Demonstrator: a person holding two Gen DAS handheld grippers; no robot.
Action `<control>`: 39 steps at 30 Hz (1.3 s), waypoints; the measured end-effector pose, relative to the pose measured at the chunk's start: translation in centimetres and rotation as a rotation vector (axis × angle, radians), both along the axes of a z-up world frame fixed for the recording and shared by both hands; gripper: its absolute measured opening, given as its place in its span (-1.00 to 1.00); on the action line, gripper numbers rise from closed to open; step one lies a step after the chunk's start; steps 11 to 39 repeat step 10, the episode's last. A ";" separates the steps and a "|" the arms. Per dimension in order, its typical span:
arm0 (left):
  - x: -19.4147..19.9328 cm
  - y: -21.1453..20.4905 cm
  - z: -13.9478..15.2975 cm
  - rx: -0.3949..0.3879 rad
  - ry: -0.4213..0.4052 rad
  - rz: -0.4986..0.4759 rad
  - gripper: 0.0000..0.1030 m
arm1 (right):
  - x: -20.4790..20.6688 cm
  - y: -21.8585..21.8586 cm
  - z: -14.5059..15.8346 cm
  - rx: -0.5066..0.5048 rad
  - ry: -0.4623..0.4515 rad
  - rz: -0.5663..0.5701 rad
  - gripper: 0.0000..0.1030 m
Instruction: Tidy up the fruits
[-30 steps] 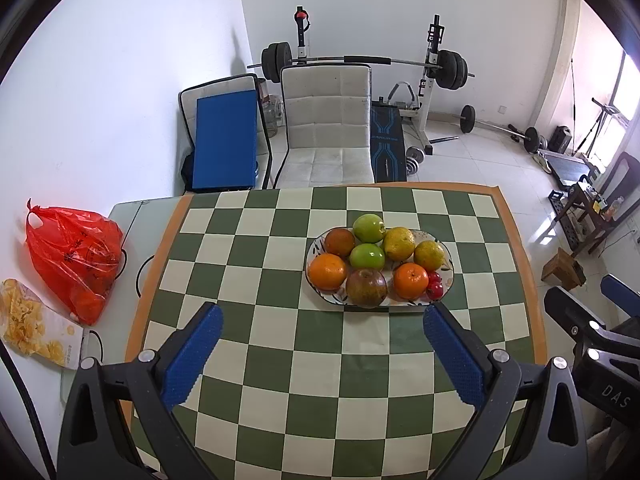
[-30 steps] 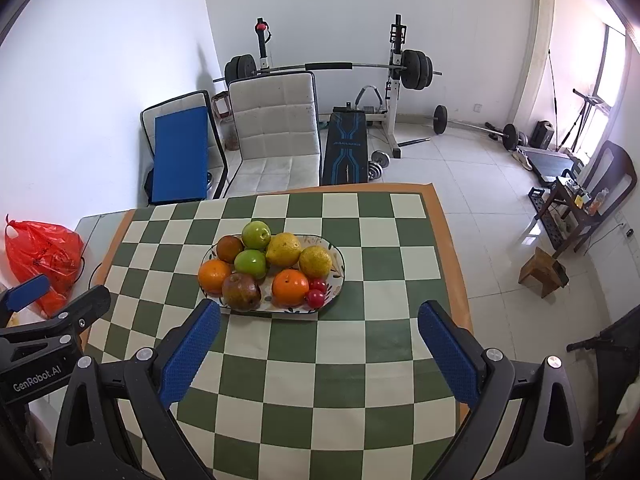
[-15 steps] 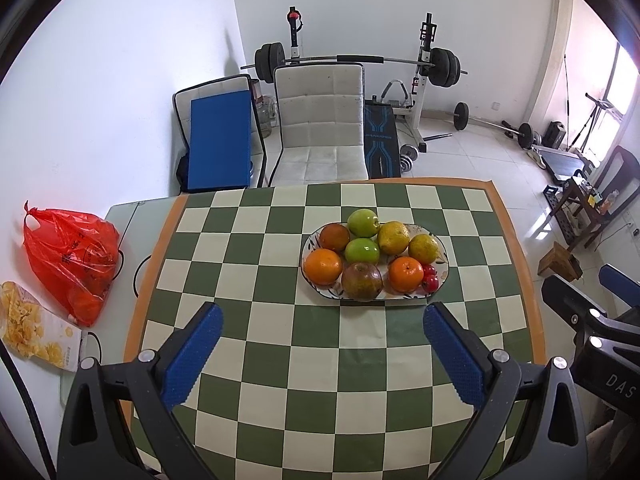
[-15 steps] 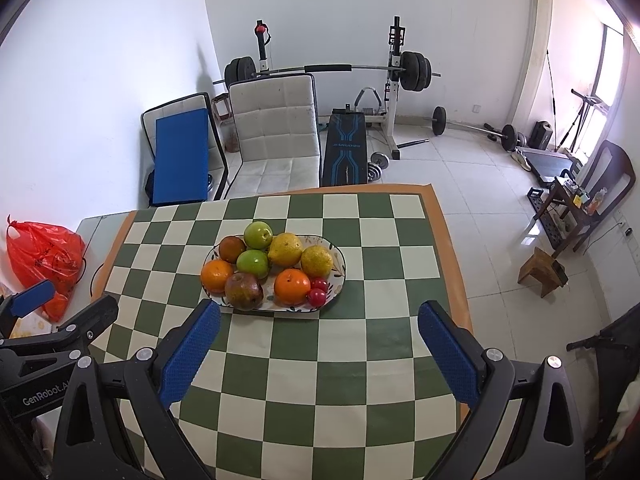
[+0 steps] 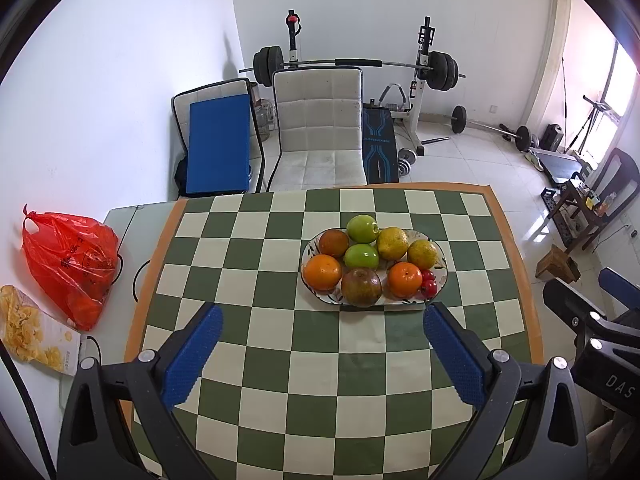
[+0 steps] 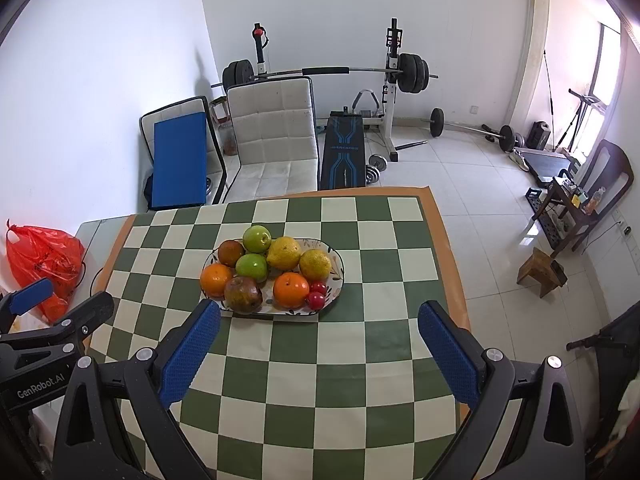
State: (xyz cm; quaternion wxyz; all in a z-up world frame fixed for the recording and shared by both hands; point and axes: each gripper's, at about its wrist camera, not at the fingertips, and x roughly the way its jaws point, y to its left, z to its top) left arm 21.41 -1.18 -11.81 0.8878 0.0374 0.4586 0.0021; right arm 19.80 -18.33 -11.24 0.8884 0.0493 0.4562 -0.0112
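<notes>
Both my left tongs (image 5: 320, 342) and right tongs (image 6: 319, 338) are spread, holding nothing. The fruit plate (image 5: 440, 276) sits at 12 o'clock; its piled round fruits could roll off if I nudge one.

Green-and-cream checkered tablecloth (image 5: 320, 364) looking smooth, slightly glossy, prob. vinyl, w/ faint creases. Oval white ceramic plate (image 5: 439, 276) showing glazed shine. Fruits on it gleaming: waxy green apples (image 5: 362, 229), dimpled orange citrus (image 5: 322, 271). Blue textured gripper pads (image 5: 192, 360) looking matt, rubbery, on black matt plastic. Crinkly translucent red plastic bag (image 5: 68, 264) shining. Floor tiles (image 6: 460, 184) reflecting glossy.
</notes>
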 end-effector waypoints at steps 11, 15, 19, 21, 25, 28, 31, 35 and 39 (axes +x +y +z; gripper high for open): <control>0.2 0.1 0.1 -0.001 -0.005 -0.004 0.99 | 0.0 -0.1 0.2 0.000 -0.002 -0.001 0.96; 0.2 0.1 0.1 -0.001 -0.005 -0.004 0.99 | 0.0 -0.1 0.2 0.000 -0.002 -0.001 0.96; 0.2 0.1 0.1 -0.001 -0.005 -0.004 0.99 | 0.0 -0.1 0.2 0.000 -0.002 -0.001 0.96; 0.2 0.1 0.1 -0.001 -0.005 -0.004 0.99 | 0.0 -0.1 0.2 0.000 -0.002 -0.001 0.96; 0.2 0.1 0.1 -0.001 -0.005 -0.004 0.99 | 0.0 -0.1 0.2 0.000 -0.002 -0.001 0.96; 0.2 0.1 0.1 -0.001 -0.005 -0.004 0.99 | 0.0 -0.1 0.2 0.000 -0.002 -0.001 0.96; 0.2 0.1 0.1 -0.001 -0.005 -0.004 0.99 | 0.0 -0.1 0.2 0.000 -0.002 -0.001 0.96; 0.2 0.1 0.1 -0.001 -0.005 -0.004 0.99 | 0.0 -0.1 0.2 0.000 -0.002 -0.001 0.96; 0.2 0.1 0.1 -0.001 -0.005 -0.004 0.99 | 0.0 -0.1 0.2 0.000 -0.002 -0.001 0.96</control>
